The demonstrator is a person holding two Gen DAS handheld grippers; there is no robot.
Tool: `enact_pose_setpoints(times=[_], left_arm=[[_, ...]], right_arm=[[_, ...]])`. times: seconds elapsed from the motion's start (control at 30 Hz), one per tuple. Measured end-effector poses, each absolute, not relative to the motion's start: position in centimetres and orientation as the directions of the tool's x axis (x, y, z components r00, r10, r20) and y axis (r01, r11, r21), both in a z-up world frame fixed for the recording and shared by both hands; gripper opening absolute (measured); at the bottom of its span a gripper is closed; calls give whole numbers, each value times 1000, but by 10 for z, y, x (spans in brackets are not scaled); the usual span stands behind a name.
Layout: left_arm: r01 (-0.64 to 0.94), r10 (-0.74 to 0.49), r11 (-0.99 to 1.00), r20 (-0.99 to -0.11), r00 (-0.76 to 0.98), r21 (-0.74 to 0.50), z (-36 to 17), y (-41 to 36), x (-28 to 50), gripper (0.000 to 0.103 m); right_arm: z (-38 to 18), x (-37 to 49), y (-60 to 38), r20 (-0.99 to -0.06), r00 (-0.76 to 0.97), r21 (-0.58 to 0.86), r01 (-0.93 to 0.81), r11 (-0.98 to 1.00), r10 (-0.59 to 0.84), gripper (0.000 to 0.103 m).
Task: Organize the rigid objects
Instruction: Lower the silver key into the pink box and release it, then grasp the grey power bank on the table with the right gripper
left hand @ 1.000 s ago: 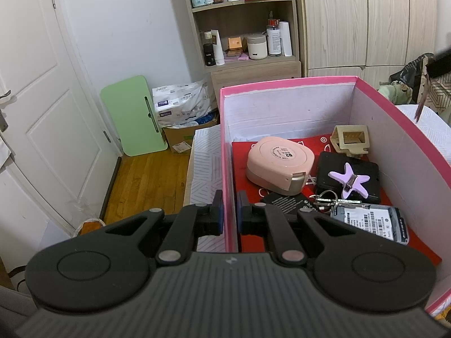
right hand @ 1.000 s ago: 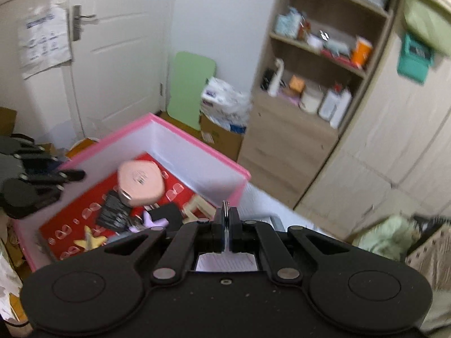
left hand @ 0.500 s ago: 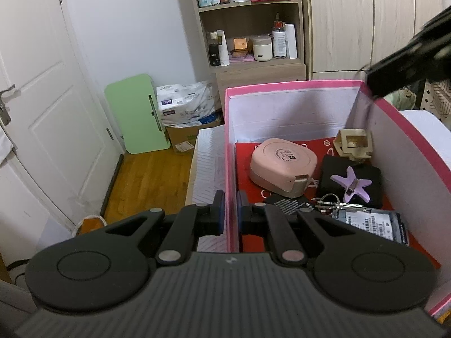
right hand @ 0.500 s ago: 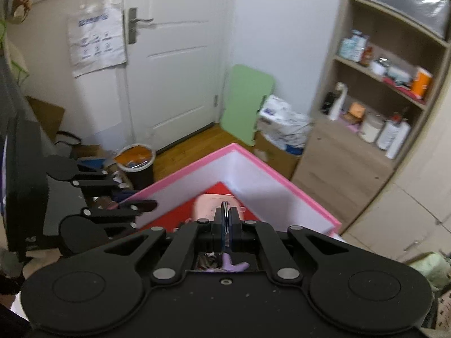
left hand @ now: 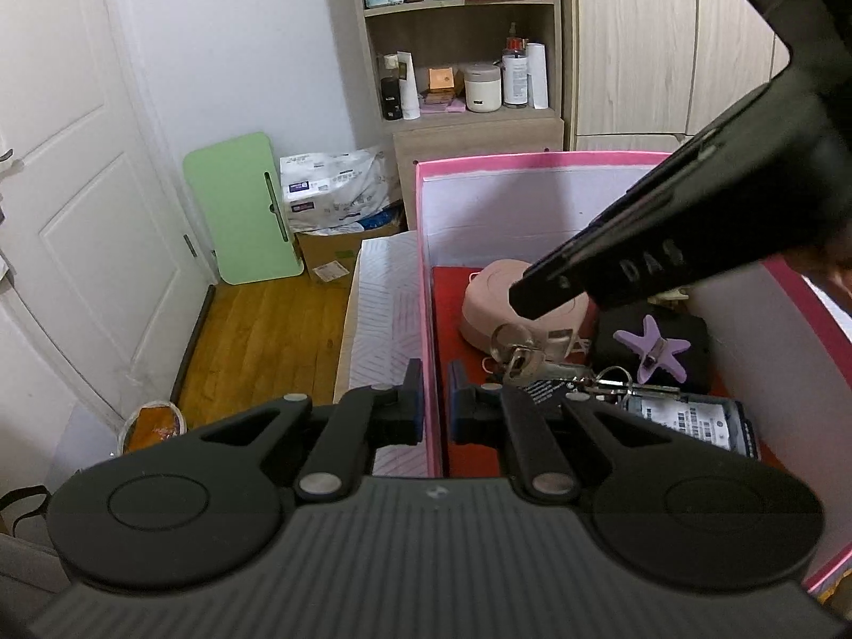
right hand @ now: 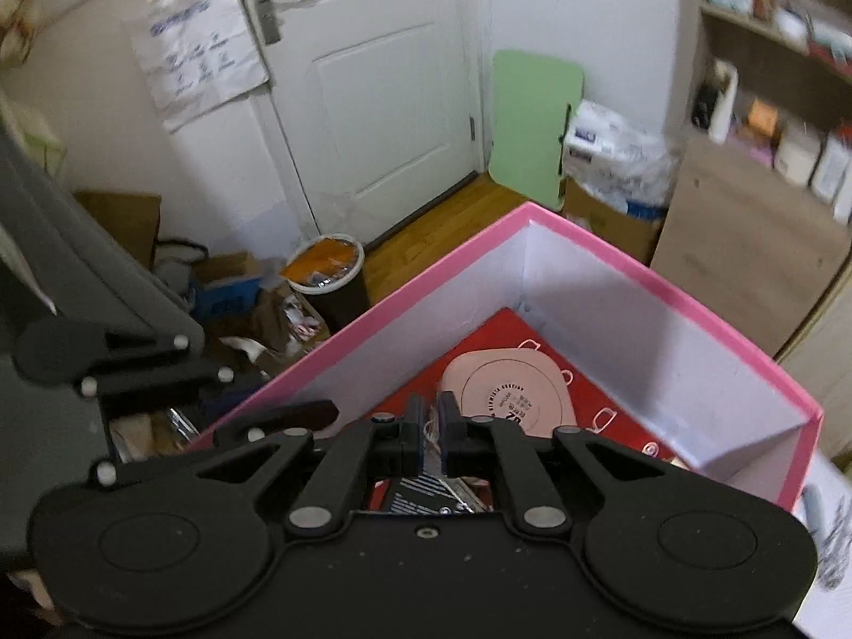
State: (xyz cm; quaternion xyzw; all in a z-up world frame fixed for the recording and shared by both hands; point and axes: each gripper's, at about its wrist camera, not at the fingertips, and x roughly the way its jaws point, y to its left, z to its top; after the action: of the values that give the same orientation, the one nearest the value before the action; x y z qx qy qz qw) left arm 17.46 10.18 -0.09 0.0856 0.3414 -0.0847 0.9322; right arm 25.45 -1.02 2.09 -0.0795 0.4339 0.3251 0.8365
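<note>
Two grippers: left gripper (left hand: pixel 435 409) jaws pinch pink box (left hand: pixel 429 319) wall; right gripper (right hand: pixel 430 434) jaws narrowly parted above keys (left hand: pixel 524 359).

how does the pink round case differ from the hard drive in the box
The pink round case is a domed, rounded pale pink shell; the hard drive is a flat rectangular slab with a white barcode label. The case sits toward the back of the pink box, the drive at the near end. The right gripper partly hides the case; the drive shows more fully. Both lie on the box's red floor.
</note>
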Motion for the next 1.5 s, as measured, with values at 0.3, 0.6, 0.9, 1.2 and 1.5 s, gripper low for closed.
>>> enact_pose_setpoints(times=[0.3,0.6,0.9,1.2,1.5], left_arm=[[220,-113,972,-650,752,86,-2,104,176,7],[218,-89,968,-635,768,127,-2,98,173,7],[221,-96,967,-629,772,123,-1,100,172,7],[217,-94,968,-629,772,122,-1,98,172,7],[216,-83,966,-628,774,139,0,96,171,7]], right_arm=[[64,222,-71,-722,531,105,-549,829,443,37],[64,198,-172,-695,655,126,-295,947,296,41],[8,214,-212,-752,605,231,-131,964,262,53],[-47,258,-243,-766,571,409,79,909,296,54],[-70,277,-243,-733,618,452,131,883,283,51]])
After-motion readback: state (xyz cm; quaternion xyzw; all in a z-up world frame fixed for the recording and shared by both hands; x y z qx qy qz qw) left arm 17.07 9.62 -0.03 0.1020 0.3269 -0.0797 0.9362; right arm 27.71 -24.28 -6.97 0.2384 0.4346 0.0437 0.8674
